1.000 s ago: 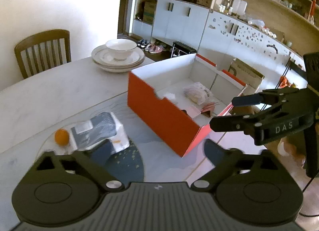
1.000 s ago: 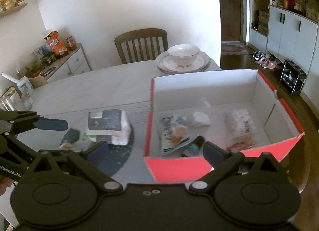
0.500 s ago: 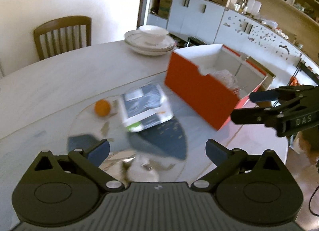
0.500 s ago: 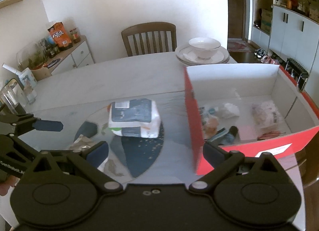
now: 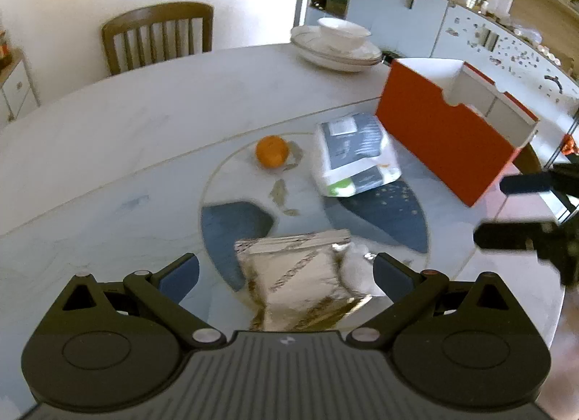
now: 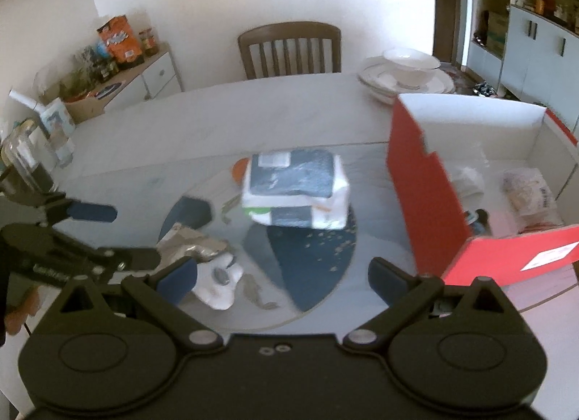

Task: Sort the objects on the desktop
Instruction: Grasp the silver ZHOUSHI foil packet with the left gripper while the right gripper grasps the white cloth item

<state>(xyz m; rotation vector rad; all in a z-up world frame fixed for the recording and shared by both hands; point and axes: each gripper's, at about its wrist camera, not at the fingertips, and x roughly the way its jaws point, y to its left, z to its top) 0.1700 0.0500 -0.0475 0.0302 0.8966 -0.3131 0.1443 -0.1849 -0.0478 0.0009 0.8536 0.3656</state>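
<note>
- Your left tongs (image 5: pixel 286 271) are wide open and hold nothing. They hang just above the shiny foil bag (image 5: pixel 300 282), which lies flat on the desk (image 5: pixel 108 130) between the two tips. I think you are lining up to grab it.
- A crumpled white scrap (image 6: pixel 219 284) lies right beside the foil bag, touching it. Take care not to pinch both at once.
- Your right tongs (image 6: pixel 282 277) are open too, and empty. They wait over the desk, a bit to the right of the left tongs, out of their way.
- Past the foil bag sits the soft tissue pack (image 5: pixel 356 154), blue and white. It looks squashy, so it should be easy to squeeze.
- The orange (image 5: pixel 272 151) rests left of the tissue pack. It is round and could roll if bumped.
- The red box (image 5: pixel 445 145) stands to the right of the tissue pack, open on top. Some wrapped things already lie inside, so I think the sorted things go there.
- Far behind are stacked plates with a bowl (image 5: pixel 340 43) and a wooden chair (image 5: pixel 155 36).
</note>
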